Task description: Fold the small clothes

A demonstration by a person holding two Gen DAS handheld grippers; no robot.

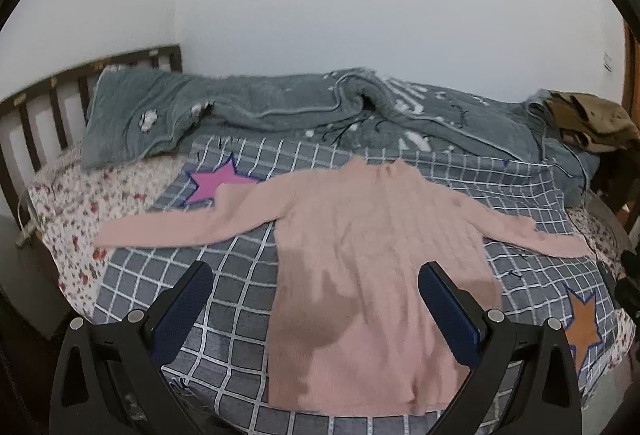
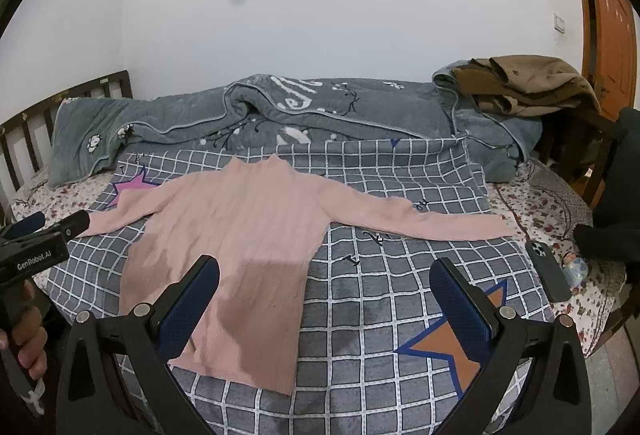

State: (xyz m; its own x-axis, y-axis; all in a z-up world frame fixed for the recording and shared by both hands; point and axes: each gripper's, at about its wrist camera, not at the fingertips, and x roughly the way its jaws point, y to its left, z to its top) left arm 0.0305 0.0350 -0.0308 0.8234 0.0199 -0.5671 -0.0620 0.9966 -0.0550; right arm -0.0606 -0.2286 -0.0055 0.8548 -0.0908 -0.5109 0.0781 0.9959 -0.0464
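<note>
The pink sweater (image 2: 240, 235) lies flat, sleeves spread, with bare checked blanket (image 2: 380, 275) open around its hem and right side. A rumpled grey quilt (image 2: 320, 115) blocks the far edge; a black phone (image 2: 548, 271) lies just past the right cuff. Both claws hang open above the near edge

A home bedroom; a bed (image 2: 532, 203) with slatted wooden headboard (image 1: 48, 103) fills it; a rumpled grey quilt (image 2: 320, 111) lies along the bed's far side; an orange wooden door (image 2: 608, 19) stands beyond its foot.

pink sweater (image 1: 360, 247), grey checked blanket (image 1: 224, 275)
</note>
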